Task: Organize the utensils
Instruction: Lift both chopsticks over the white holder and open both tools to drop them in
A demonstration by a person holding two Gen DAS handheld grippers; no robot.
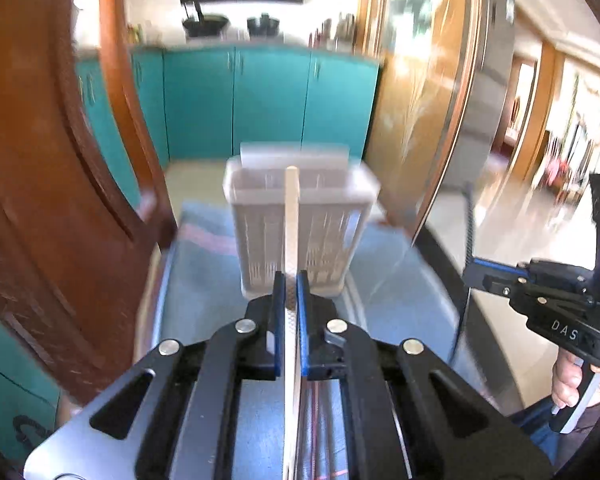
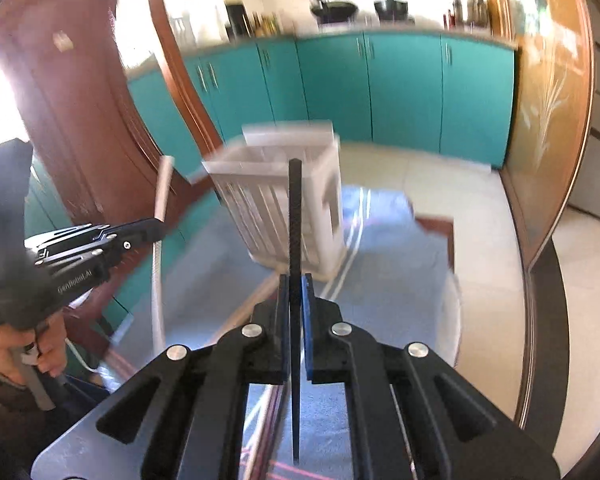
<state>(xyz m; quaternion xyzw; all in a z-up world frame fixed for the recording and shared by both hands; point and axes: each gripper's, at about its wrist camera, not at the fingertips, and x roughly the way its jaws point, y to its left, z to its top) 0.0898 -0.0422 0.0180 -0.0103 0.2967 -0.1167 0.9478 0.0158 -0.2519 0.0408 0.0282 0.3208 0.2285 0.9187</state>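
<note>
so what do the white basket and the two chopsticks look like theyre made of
Basket: looks like moulded plastic, matt white, with slotted walls; blur hides detail.
White chopstick in the left gripper: smooth pale off-white, probably plastic or melamine, possibly light wood.
Black chopstick in the right gripper: matt black, likely plastic or lacquered; unclear.

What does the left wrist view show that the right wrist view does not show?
Only the left wrist view shows the grey refrigerator and the left gripper from above, shut on the white chopstick. Only the right wrist view shows the right gripper from above, shut on the black chopstick. Both show the white slotted utensil basket on the blue cloth and the teal cabinets.
</note>
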